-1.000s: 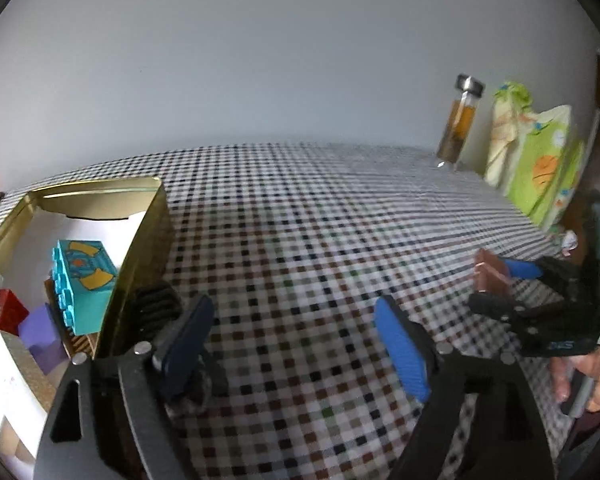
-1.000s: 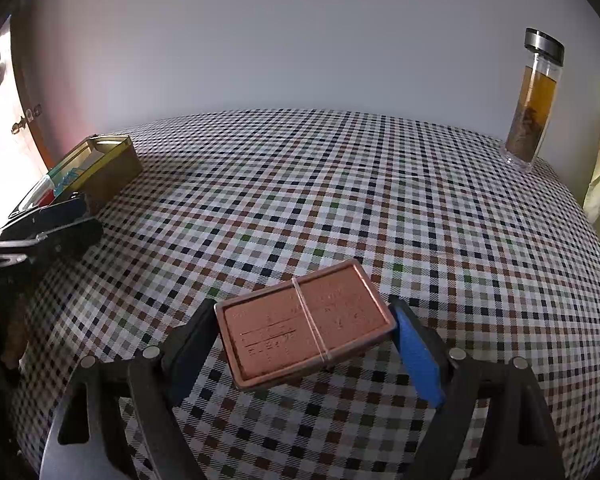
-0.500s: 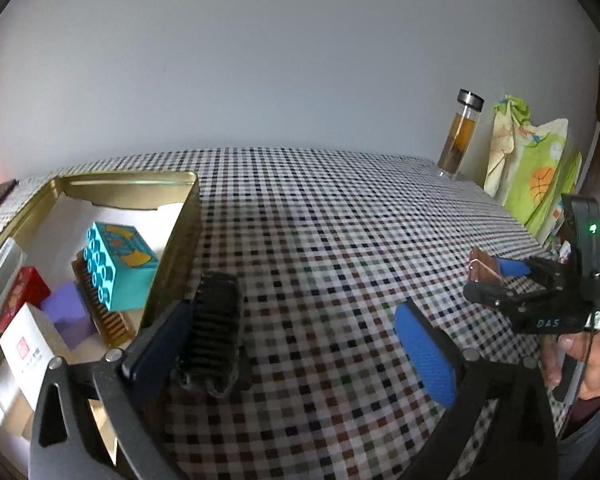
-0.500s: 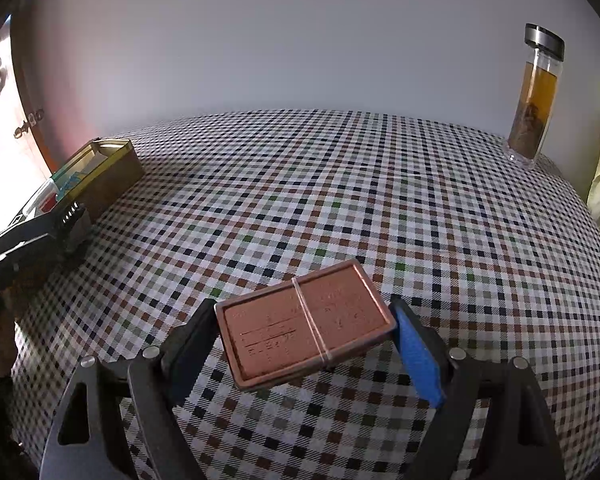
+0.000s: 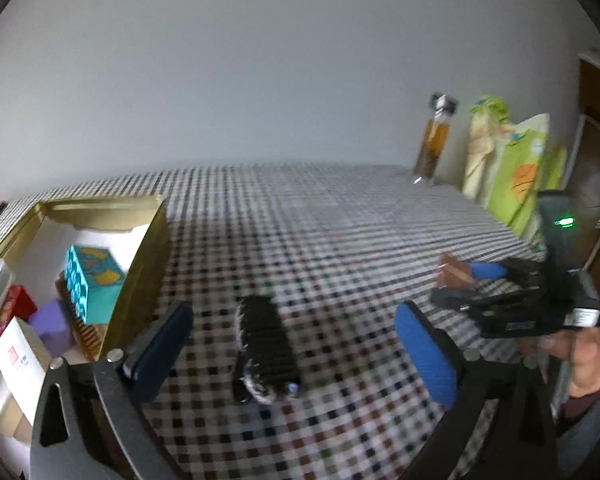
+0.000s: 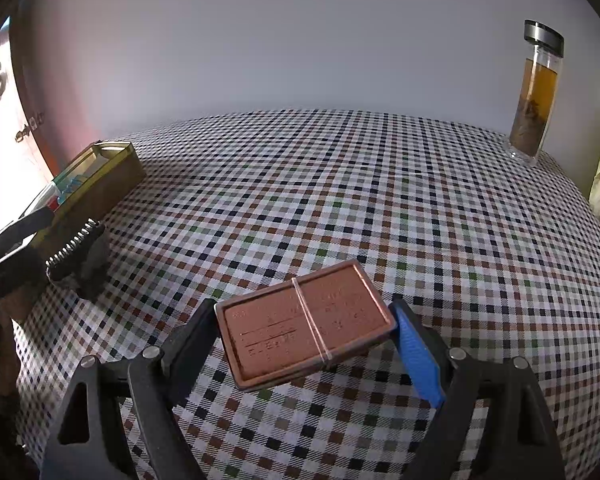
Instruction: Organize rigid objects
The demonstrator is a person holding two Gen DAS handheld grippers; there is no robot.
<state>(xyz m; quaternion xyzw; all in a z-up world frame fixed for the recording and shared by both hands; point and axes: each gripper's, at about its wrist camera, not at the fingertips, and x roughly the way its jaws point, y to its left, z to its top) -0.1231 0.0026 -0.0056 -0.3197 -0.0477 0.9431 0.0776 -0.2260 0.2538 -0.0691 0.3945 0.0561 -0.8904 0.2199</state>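
Black toothed comb [image 5: 265,350] flat on checked cloth beside gold tin [image 5: 140,280], copper-brown banded case [image 6: 306,322] tilted, clamped between jaws

The left tongs [image 5: 292,344] point downward with the jaws spread wide, having just opened, and the pads press nothing. The right tongs [image 6: 304,332] tilt downward too, both pads pressed on a flat copper-coloured tin [image 6: 306,322].
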